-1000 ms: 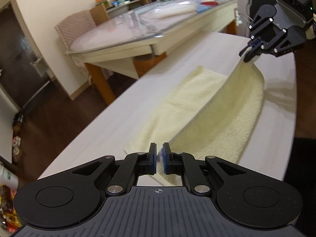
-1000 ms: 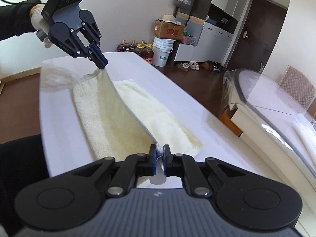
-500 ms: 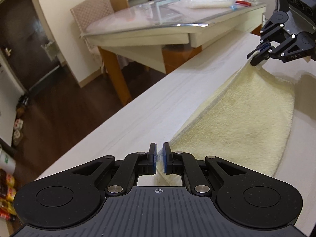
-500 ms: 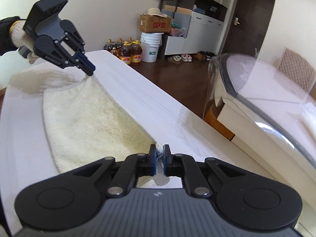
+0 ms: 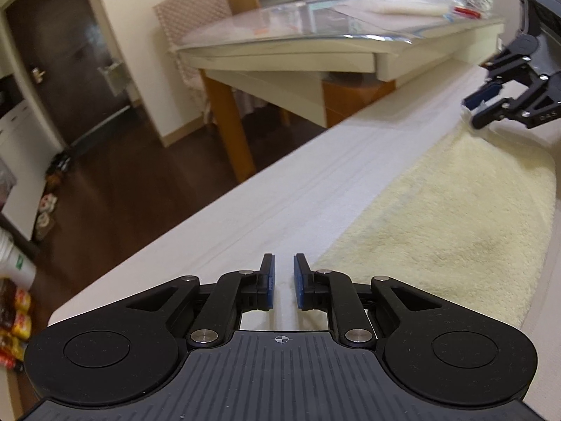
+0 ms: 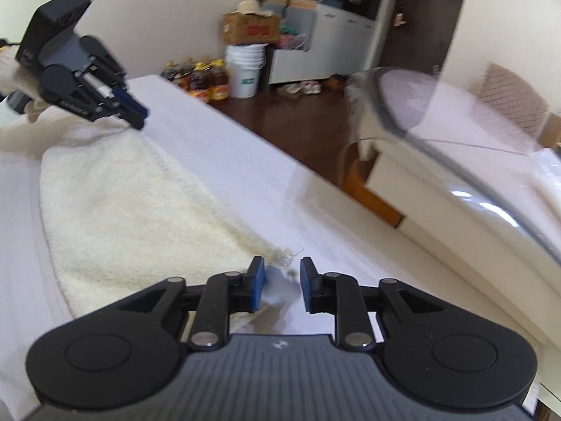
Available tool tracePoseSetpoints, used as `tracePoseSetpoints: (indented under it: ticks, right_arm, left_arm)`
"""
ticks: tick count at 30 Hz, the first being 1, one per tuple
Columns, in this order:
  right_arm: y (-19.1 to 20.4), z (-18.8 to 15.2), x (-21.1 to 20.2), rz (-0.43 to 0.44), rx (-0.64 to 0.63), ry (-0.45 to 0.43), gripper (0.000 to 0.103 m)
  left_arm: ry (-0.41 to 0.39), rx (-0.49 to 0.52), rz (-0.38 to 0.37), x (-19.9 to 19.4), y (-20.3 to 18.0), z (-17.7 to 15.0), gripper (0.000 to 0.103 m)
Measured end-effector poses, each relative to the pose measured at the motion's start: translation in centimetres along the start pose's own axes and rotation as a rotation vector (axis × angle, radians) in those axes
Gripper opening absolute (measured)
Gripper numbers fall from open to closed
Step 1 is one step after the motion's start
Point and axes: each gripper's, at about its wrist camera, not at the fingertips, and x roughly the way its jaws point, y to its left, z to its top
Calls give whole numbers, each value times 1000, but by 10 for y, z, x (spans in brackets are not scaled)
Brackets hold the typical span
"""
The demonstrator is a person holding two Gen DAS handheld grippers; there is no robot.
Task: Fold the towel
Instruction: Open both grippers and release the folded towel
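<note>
Nearest you, your left gripper has its jaws opening, a narrow gap between the blue pads, and nothing is between them: only the bare white table shows through the gap. The towel lies just to the right of that gripper, flat on the table, its long edge running away from you toward the far end.

In the right wrist view, your right gripper is also opening, wider than the left. A frayed corner of the towel and what looks like its pale label sit between the pads, but the pads are not pressing on them; the corner rests on the table.

Farther off, each gripper shows in the other's view at the far end of the towel, low over its far corner, jaws slightly apart.

By the look of it, you are at the release that ends one fold: the cloth reads as a single long band with no raised flap, though you cannot tell from here how many layers it has. Next, lift both grippers clear without dragging the corners, especially the frayed threads by the right pads. Then take new corners for a fold across the length, keeping the edges lined up.

Beyond the table stand a glass-topped table and a chair.
</note>
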Motion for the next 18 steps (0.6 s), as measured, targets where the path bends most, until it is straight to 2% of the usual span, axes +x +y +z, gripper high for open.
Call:
tracePoseSetpoints:
  ticks: [3,6,9,13,18]
  right_arm:
    - [3,-1,-17,-33,19,-31,39]
    - [17,-6,-37,-30,34,-51,39]
    - [39,-13,-49,19,33,-62,39]
    - [65,-20,-50,70,-6,-48,38]
    - [78,-23,-35,78,-37,15,38]
  left_arm:
    - [-3,-33,23,-17,2,-7,20]
    - [2,-67,24,-35,-2,-17,21]
    - [5,-101,-29,-52,-16,-30,21]
    - [-3,-119,-83,-62,-33,-43,21]
    - [26,-99,-101,-57,-49,-51,21]
